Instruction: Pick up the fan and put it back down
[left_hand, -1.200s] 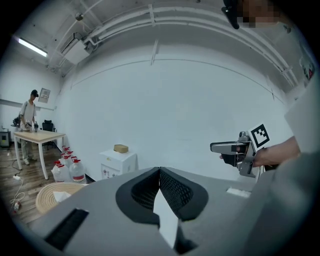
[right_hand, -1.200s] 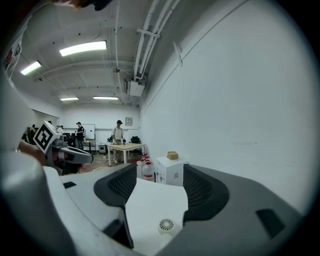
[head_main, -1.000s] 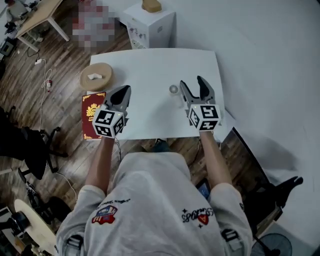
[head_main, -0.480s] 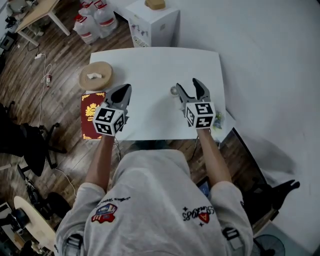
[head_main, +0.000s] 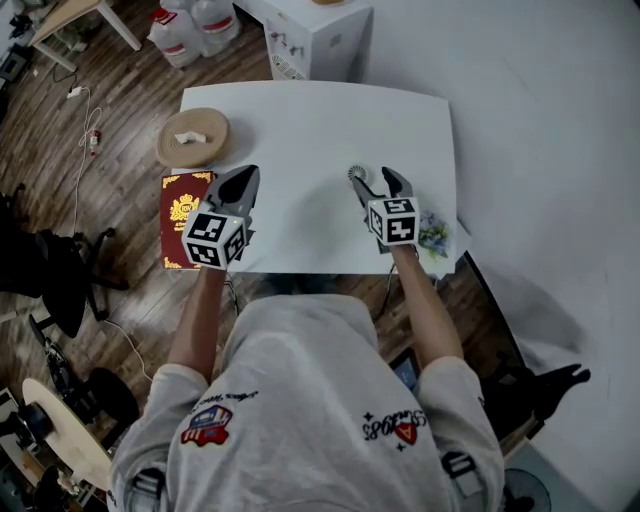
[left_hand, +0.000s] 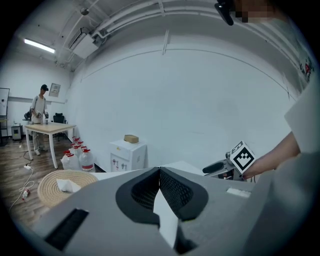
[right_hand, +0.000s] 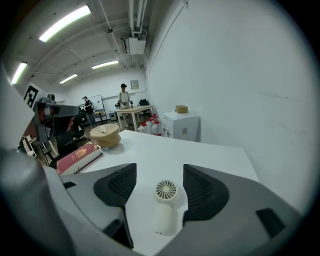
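left gripper (left_hand: 159, 171) jaws clenched, empty | right gripper (right_hand: 159, 176) jaws apart around fan (right_hand: 165, 199) on table (head_main: 300, 130)

Walls: plain white wall (right_hand: 225, 75).
Floor: dark wood planks (head_main: 110, 90).
Light: ceiling tube lights (right_hand: 65, 22), switched on.
Furniture: white table (head_main: 310, 120); white cabinet (head_main: 320, 40) beyond it; wooden table (left_hand: 47, 129) farther off; dark seat (head_main: 50, 280), possibly an office chair.

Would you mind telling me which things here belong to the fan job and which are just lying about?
Job in hand: fan, lying on the table; right gripper, jaws open either side of it.

Lying about: red book; woven basket; water bottles; white cabinet; left gripper, shut and empty.
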